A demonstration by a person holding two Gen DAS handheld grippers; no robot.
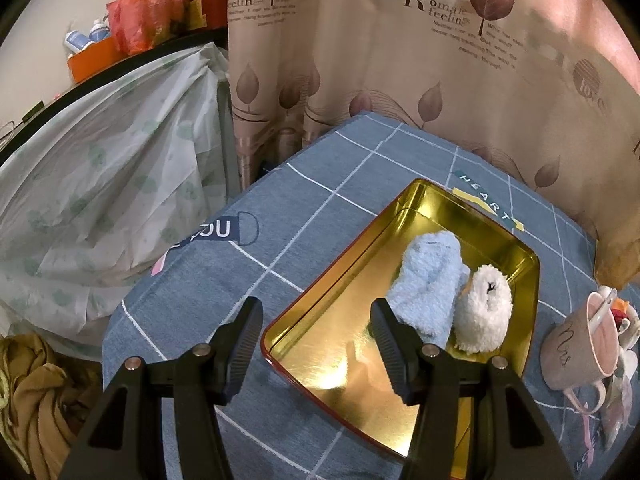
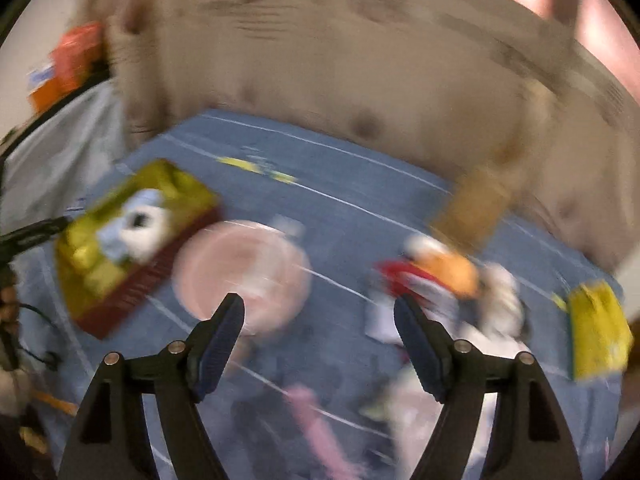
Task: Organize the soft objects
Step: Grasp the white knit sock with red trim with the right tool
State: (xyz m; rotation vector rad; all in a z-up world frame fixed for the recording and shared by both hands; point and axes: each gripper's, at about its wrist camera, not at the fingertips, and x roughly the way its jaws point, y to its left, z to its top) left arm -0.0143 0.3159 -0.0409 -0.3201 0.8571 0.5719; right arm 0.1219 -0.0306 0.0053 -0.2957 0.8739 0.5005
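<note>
A gold metal tin [image 1: 344, 368] with a dark red outer wall lies open on the blue checked tablecloth. Inside it a light blue fluffy sock [image 1: 430, 276] lies beside a white fluffy rolled sock [image 1: 484, 316]. My left gripper [image 1: 316, 320] hovers open over the tin's near left corner, nothing between its fingers. The right wrist view is badly blurred: my right gripper [image 2: 320, 316] stands open and empty above the cloth. The tin [image 2: 80, 256] with both socks appears at its left. A heap of soft items in red, orange and white [image 2: 444, 280] lies just right of the right finger.
A pink mug [image 1: 580, 348] [image 2: 240, 276] with a spoon stands right of the tin. A leaf-print curtain hangs behind the table. A plastic-covered rack and an orange bag [image 1: 148, 12] are at the left. A yellow object [image 2: 596, 328] lies at the table's right edge.
</note>
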